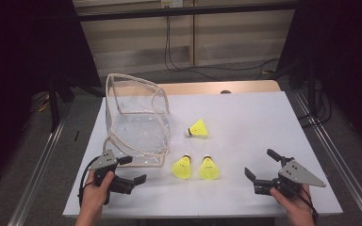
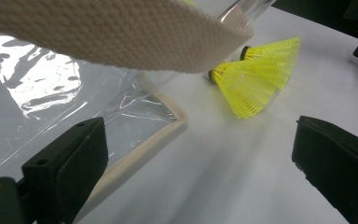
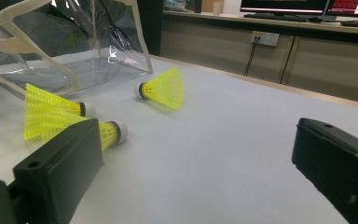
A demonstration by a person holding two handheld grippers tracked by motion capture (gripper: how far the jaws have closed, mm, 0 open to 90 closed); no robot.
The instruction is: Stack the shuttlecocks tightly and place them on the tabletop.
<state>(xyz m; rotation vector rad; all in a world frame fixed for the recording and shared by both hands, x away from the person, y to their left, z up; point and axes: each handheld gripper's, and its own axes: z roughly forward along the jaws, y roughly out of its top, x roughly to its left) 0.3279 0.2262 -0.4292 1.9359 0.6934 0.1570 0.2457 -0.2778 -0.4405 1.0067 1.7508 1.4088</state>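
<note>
Both the left gripper (image 1: 134,173) and right gripper (image 1: 260,167) rested low in frame, jaws spread, empty. Three shuttlecocks lay mid-worktop; the nearest shuttlecock (image 1: 209,168) sat right of the clear bag (image 1: 136,120). Best pinched at its cork, gently.

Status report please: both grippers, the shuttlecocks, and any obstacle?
Left gripper open, right gripper open, both empty. Three shuttlecocks lying beside clear bag. Nothing between.

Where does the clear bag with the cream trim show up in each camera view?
High view: clear bag stands left of centre, behind the left hand-held gripper.
Left gripper view: its film and cream trim cover the left and top.
Right gripper view: upper left.
Shared landmark: the yellow shuttlecocks beside it.
</note>
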